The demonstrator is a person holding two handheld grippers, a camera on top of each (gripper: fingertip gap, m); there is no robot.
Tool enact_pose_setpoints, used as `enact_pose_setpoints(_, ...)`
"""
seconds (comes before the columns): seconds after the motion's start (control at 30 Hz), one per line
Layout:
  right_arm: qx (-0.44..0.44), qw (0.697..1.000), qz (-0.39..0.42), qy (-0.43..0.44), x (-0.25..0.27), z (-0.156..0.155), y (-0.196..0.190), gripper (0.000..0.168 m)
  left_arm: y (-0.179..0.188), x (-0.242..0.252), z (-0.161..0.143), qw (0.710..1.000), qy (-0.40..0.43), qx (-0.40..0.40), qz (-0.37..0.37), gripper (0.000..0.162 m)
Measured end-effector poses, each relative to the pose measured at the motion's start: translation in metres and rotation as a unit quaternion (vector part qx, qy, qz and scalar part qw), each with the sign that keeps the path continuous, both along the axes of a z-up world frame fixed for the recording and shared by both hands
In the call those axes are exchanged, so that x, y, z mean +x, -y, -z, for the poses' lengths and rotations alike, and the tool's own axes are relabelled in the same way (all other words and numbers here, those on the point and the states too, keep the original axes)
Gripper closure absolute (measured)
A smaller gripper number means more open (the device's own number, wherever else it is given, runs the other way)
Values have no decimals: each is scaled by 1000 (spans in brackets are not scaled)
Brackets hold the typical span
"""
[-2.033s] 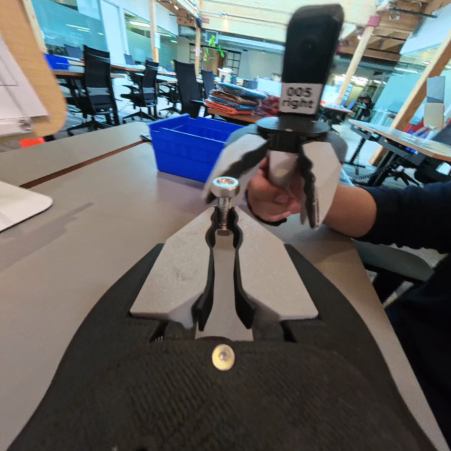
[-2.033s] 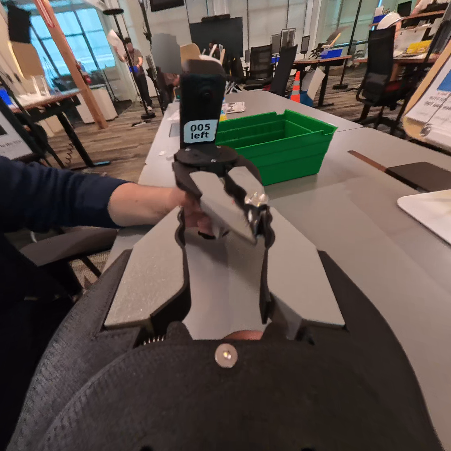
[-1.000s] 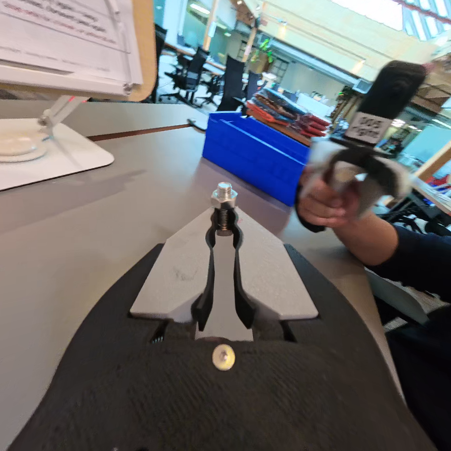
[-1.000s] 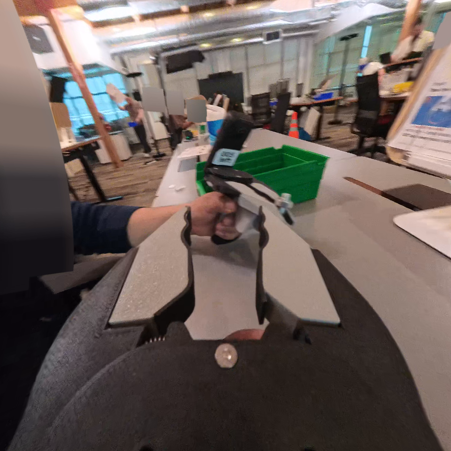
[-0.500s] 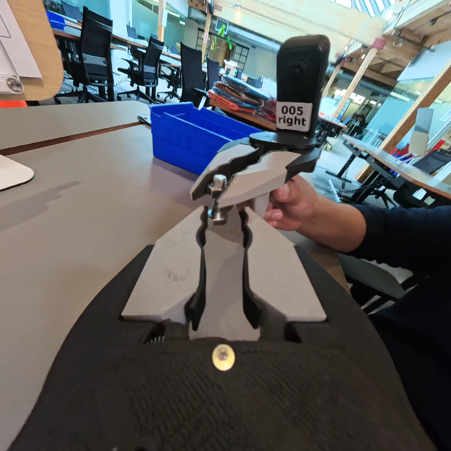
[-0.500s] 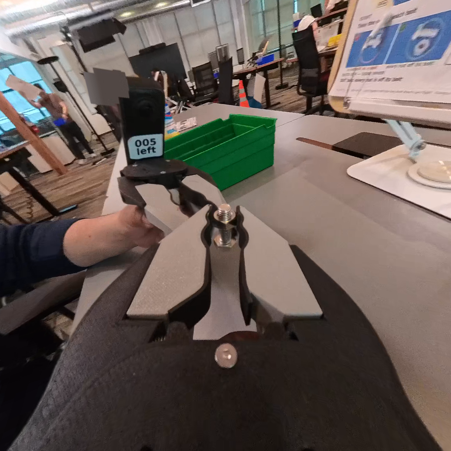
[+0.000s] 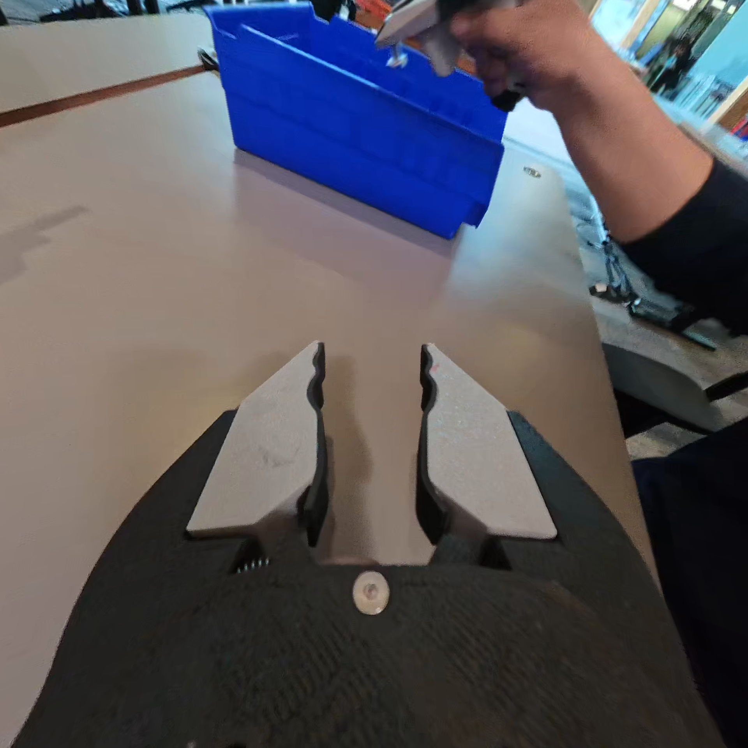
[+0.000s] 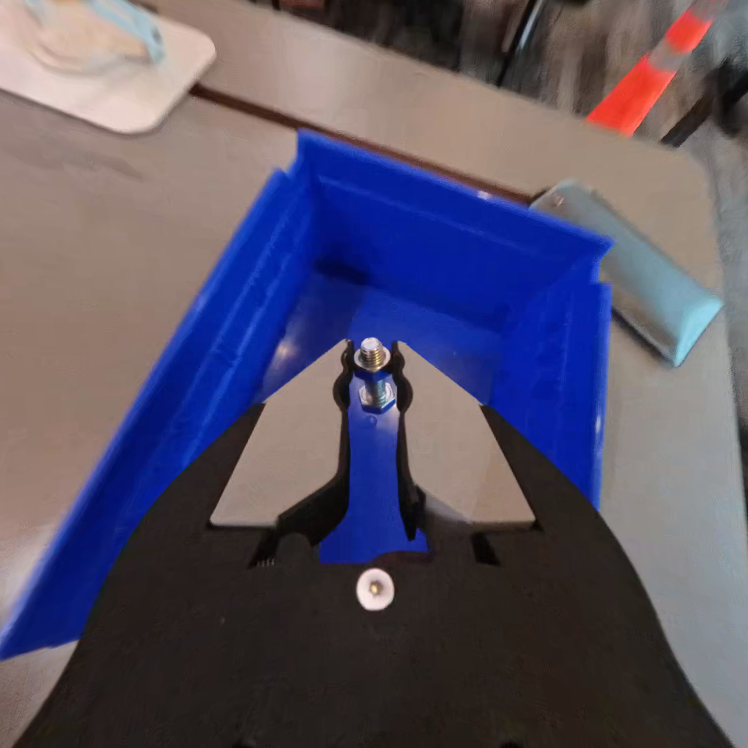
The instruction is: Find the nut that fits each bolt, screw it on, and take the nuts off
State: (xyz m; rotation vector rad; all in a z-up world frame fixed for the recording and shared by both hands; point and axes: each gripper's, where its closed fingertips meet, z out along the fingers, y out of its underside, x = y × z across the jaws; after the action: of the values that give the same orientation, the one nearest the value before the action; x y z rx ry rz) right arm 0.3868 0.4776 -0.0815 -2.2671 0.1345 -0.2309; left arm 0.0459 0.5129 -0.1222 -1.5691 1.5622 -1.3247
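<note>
One bolt (image 8: 374,378), nut (image 8: 372,361) on, pinched in right claw (image 8: 372,356) over blue bin (image 8: 226,364); unscrewing remains; left claw (image 7: 371,356) spread, empty.

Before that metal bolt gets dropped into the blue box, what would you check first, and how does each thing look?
1. Right gripper shut on the bolt: ok.
2. Nut threaded on the bolt: ok.
3. Bolt held over the inside of the blue bin: ok.
4. Bin floor under the bolt clear: cannot tell, the gripper hides part of it.
5. Left gripper open, empty and away from the bin: ok.
6. Bin standing flat on the table: ok.
</note>
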Motion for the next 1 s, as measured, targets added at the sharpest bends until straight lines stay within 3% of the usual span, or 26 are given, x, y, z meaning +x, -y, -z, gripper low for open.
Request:
enact_pose_setpoints(0.1, -97, 994, 16, -50, 22, 64, -7, 152, 7, 3, 7, 1000, -12, 21, 7, 118)
enact_pose_setpoints(0.17, -110, 992, 25, -52, 28, 71, -15, 142, 7, 3, 11, 999, -19, 30, 6, 118)
enact_pose_setpoints(0.23, -97, 994, 25, -41, 26, 56, -22, 143, 6, 1, 12, 999, -22, 34, 4, 118)
enact_pose_setpoints(0.33, -36, 999, -1, 14, 0, 5, -34, 142, 8, 1, 10, 999, -19, 25, 9, 118)
enact_pose_setpoints(0.5, 84, 986, -126, 66, -115, -68, -43, 143, 17, -6, 0, 999, -20, 30, 27, 114)
enact_pose_setpoints(0.57, 109, 974, -179, 83, -164, -78, -40, 142, 18, -20, -22, 999, -2, 40, 27, 112)
enact_pose_setpoints(0.67, 137, 956, -238, 100, -216, -78, -30, 142, 20, -72, -78, 996, 51, 68, 36, 110)
enact_pose_setpoints(0.77, 137, 946, -285, 76, -246, -57, -20, 143, -14, -145, -118, 989, 15, 149, -10, 113)
enact_pose_setpoints(0.87, 106, 945, -304, 60, -248, -28, -15, 141, -87, -210, -139, 967, -65, 216, -118, 116)
enact_pose_setpoints(0.93, 91, 948, -301, 46, -244, -14, -15, 141, -121, -243, -120, 962, -148, 194, -120, 118)
enact_pose_setpoints(1.0, 86, 948, -306, 13, -247, -7, -15, 140, -155, -266, -77, 942, -251, 197, -107, 117)
